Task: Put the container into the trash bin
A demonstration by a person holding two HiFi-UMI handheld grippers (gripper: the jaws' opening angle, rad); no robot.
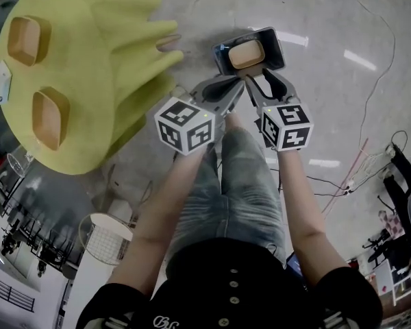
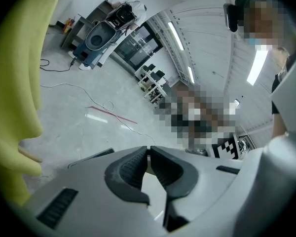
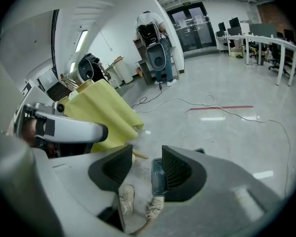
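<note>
Head view shows the container (image 1: 247, 53) in the trash bin (image 1: 277, 45) just past the right gripper (image 1: 264, 78), so its jaws gape empty; the left gripper (image 1: 237, 88) jaws are clenched on nothing.

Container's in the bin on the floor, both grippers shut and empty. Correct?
Not quite. The right gripper is open: the right gripper view shows its jaws well apart with nothing between them. The rest holds: the container lies in the bin on the floor, and the left gripper is shut and empty.
</note>
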